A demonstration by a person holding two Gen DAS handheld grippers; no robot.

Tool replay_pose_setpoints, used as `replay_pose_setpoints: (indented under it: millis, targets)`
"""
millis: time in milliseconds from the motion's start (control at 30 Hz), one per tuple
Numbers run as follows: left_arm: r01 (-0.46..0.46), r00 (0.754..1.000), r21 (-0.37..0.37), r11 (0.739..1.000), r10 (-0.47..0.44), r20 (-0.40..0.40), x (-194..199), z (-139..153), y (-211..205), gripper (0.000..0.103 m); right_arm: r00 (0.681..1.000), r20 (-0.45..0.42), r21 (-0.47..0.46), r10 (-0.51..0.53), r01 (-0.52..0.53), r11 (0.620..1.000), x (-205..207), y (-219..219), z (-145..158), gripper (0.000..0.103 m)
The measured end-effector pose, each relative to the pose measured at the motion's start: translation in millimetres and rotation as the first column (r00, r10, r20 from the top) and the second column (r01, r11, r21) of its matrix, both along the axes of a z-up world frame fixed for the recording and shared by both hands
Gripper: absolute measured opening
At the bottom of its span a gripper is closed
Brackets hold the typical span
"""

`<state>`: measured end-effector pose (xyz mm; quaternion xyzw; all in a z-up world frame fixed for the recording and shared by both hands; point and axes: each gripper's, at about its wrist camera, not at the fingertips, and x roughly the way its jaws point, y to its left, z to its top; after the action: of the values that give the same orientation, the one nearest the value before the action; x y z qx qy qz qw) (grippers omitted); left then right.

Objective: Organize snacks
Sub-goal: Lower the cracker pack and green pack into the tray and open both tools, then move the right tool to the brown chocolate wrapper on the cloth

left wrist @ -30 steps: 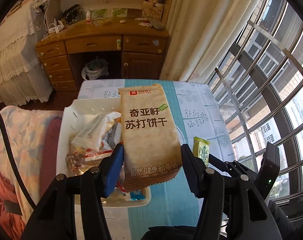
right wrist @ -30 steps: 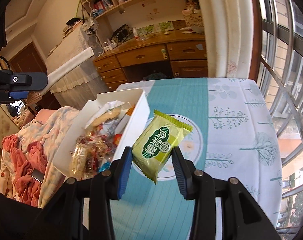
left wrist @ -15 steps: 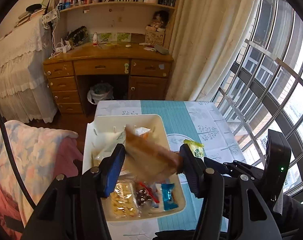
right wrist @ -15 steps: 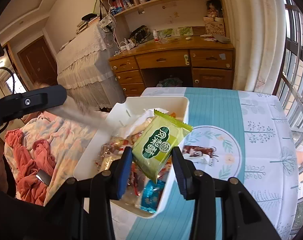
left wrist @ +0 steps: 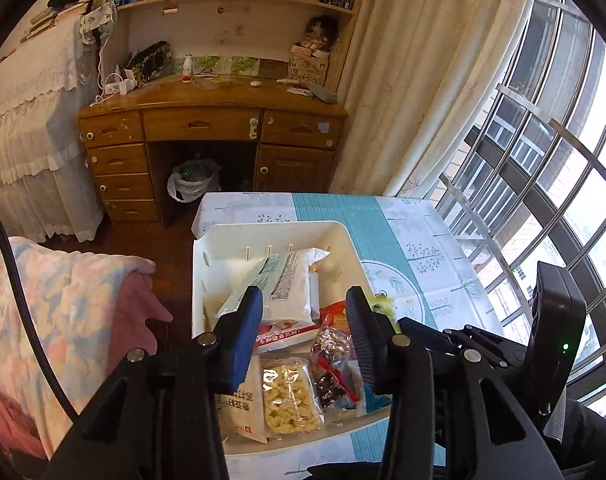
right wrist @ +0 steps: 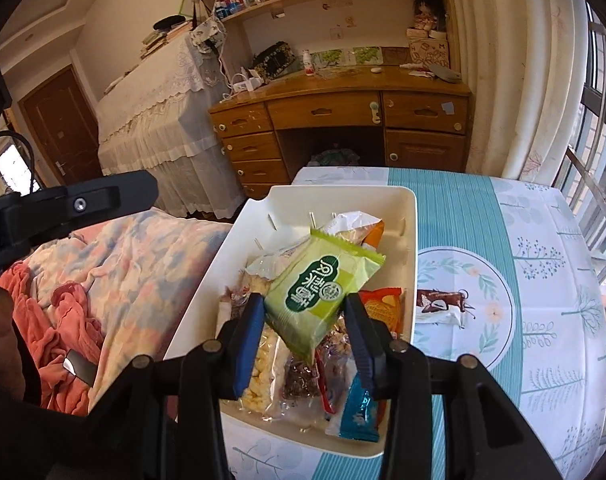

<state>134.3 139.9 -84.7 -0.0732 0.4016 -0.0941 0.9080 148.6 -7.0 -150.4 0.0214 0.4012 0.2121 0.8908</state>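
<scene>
The green packet (right wrist: 323, 292) hides snacks in the white bin (right wrist: 411, 216).

Glossy plastic snack packets (left wrist: 287, 288), smooth white plastic bin (left wrist: 343, 236), printed cloth tablecloth (right wrist: 543, 240)

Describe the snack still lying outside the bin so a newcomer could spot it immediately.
Start at the table with the teal and white tablecloth in front of the wooden desk. On it sits a white plastic bin full of snack packets. Just beside the bin's window-side wall, on the cloth's round printed motif, lies a brown and white wrapper, the only packet flat on the cloth outside the bin.
</scene>
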Motion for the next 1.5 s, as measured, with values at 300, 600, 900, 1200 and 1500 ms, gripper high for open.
replay_pose_setpoints:
  millis: [300, 600, 900, 1200, 1500]
  targets:
    - [0.01, 1.0, 0.008, 1.0, -0.01, -0.014, -9.2, -2.3, 7.3, 0.06, 0.998, -0.05, 0.004, -0.045, 0.046, 0.999, -0.8, 6.3, -8.1, 0.053]
    - [-0.017, 0.999, 0.003, 1.0, 0.017, -0.052, -16.0, -2.0, -2.9, 0.076, 0.997, -0.058, -0.006, -0.05, 0.05, 0.999, -8.7, -9.3, -9.3, 0.059]
    - [-0.076, 0.991, -0.009, 0.997, 0.074, -0.11, -26.3, -6.4, -33.6, 0.081, 0.998, -0.049, -0.018, -0.027, 0.026, 0.999, -9.5, -45.1, -7.3, 0.061]
    - [-0.15, 0.969, 0.018, 0.989, 0.15, -0.196, -29.2, -23.7, -69.9, 0.085, 0.997, -0.072, -0.044, 0.016, -0.019, 0.999, 0.7, -88.5, -23.2, 0.063]
    - [-0.225, 0.925, 0.053, 0.973, 0.231, -0.303, -23.3, -54.3, -100.3, 0.085, 0.993, -0.082, -0.106, 0.087, -0.095, 0.99, 25.3, -124.7, -54.2, 0.063]
